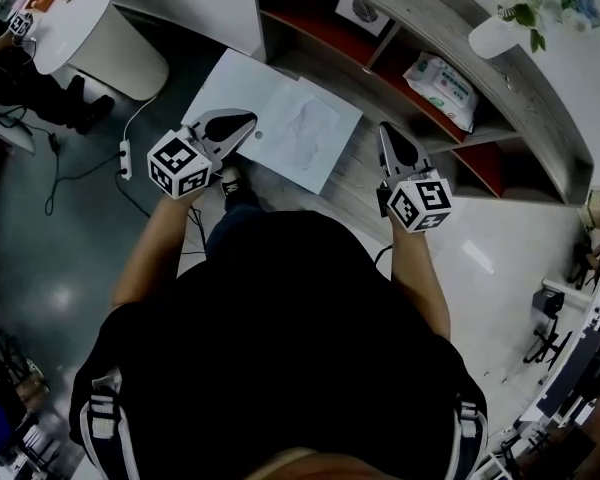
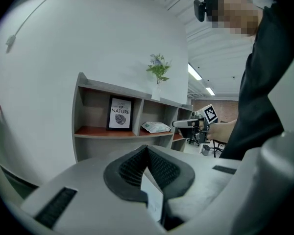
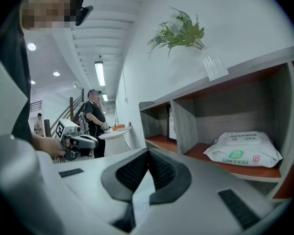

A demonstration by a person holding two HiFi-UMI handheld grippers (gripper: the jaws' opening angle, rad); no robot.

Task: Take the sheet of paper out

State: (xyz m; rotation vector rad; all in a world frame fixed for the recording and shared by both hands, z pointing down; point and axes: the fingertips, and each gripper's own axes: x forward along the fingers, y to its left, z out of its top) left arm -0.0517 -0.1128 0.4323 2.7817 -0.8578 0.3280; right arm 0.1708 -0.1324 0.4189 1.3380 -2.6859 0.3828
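Status: left gripper (image 1: pixel 245 123) is clamped on the sheet of paper (image 1: pixel 302 128) at its left edge. Its own view shows the fingertips (image 2: pixel 137 163) closed, with a white edge of the sheet running down between the pads. Nothing carries the sheet: it hangs flat in the air above the floor (image 1: pixel 40 298), in front of the shelf (image 1: pixel 540 108) that has a pack of wipes (image 1: pixel 440 80) in it. The sheet's long axis runs across the person's front, from the left gripper toward the right gripper (image 1: pixel 388 136). The right gripper's tips are together. A pale patch shows in the gap behind them, and I can't tell if it's paper or floor. From above, the sheet's free right corner sits just to the left of those tips, near but apparently not touching. A line crosses the sheet, smooth on the left side and creased on the right (a fold, or a sleeve with the page half out, can't resolve which). My read is that the sheet is out or nearly so. If more pulling is needed, the right gripper is the nearer one to the free end, and the pull goes along the long axis, away from the left gripper. The risk is tearing at the left pinch.
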